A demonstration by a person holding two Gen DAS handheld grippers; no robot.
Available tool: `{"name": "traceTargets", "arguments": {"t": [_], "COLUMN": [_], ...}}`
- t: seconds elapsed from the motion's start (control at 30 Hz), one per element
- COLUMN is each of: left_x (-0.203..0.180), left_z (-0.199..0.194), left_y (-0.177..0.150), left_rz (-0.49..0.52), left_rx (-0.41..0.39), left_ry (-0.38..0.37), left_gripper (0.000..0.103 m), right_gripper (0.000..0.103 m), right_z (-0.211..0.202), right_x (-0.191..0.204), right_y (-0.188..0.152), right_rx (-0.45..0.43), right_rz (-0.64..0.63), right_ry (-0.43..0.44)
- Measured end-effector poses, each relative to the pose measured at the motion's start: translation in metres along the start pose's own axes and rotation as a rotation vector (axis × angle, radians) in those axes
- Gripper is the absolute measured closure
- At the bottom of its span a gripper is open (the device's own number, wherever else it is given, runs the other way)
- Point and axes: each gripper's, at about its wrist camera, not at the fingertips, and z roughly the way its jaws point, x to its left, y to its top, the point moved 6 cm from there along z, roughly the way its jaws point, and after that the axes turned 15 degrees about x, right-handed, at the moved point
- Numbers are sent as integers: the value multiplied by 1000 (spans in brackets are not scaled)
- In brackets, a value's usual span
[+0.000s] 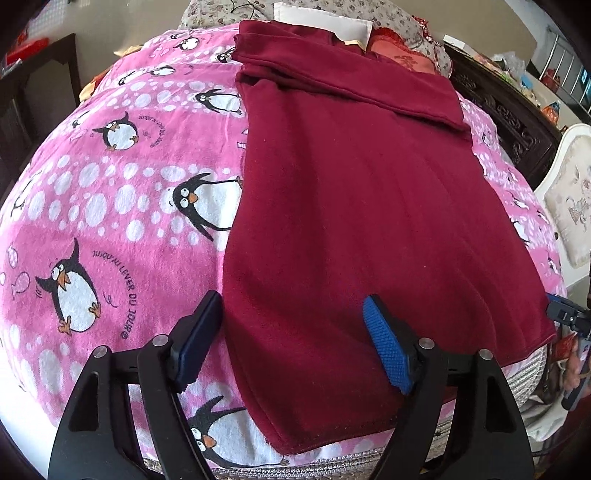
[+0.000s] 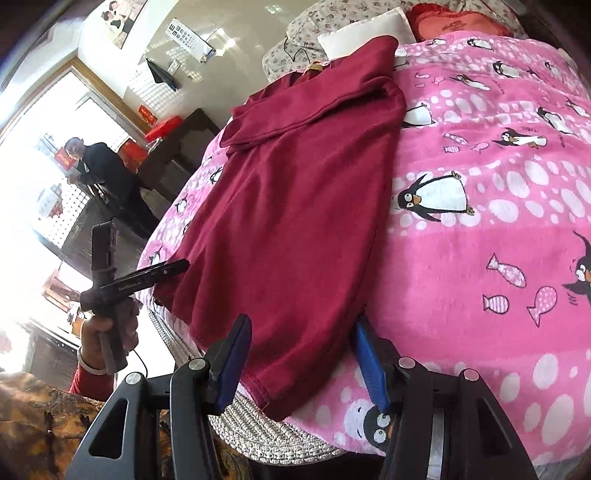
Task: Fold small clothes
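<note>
Left gripper (image 1: 291, 339) and right gripper (image 2: 301, 358): fingers spread wide, each straddling a near hem corner of the dark red garment (image 1: 354, 221) on the pink penguin blanket (image 1: 110, 206), nothing pinched.

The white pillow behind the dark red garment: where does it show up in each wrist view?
Left wrist view: white pillow at top centre, just beyond the garment's far end.
Right wrist view: white pillow at top, right of centre.
Shared landmark: the dark red garment on the pink penguin blanket.
</note>
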Motion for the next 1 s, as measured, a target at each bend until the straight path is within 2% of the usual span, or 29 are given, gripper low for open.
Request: {"name": "traceTargets", "arguments": {"t": [0.27, 0.37, 0.5, 0.6, 0.67, 0.73, 0.77, 0.8, 0.83, 0.87, 0.9, 0.93, 1.0], "left_x": [-1, -4, -10, -9, -9, -8, -6, -2, 1, 4, 8, 10, 11], "left_z": [0, 0, 2, 2, 1, -1, -3, -5, -7, -8, -9, -11, -19], "left_y": [-5, -10, -12, -10, -9, -9, -9, -9, -9, -8, -7, -6, 0], "left_rz": [-9, 4, 23, 7, -3, -4, -10, -21, -32, -49, -67, -74, -64], "left_rx": [11, 7, 5, 14, 15, 5, -5, -14, -13, -4, 12, 22, 8], "left_ry": [3, -13, -55, -96, -107, -85, -64, -52, -62, -97, -160, -194, -196], "left_gripper": [24, 18, 2, 1, 1, 14, 30, 53, 66, 85, 90, 90, 92], "right_gripper": [49, 49, 49, 48, 49, 56, 71, 90, 92, 92, 93, 93, 93], "right_z": [-1, 1, 1, 1, 2, 2, 4, 4, 4, 3, 0, -5, -17], "right_x": [1, -3, -9, -7, -5, -2, -1, 1, 2, 4, 7, 11, 19], "right_y": [-2, -1, 0, -1, -3, -4, -3, -2, 0, 3, 7, 13, 26], "right_rx": [4, -10, -35, -41, -38, -30, -24, -27, -33, -43, -51, -69, -108], "right_rz": [-14, -3, 10, -20, -49, -80, -93, -98, -90, -84, -96, -118, -148], "right_ry": [12, 45, 105, 147, 143, 137, 135, 156, 187, 230, 278, 296, 336]}}
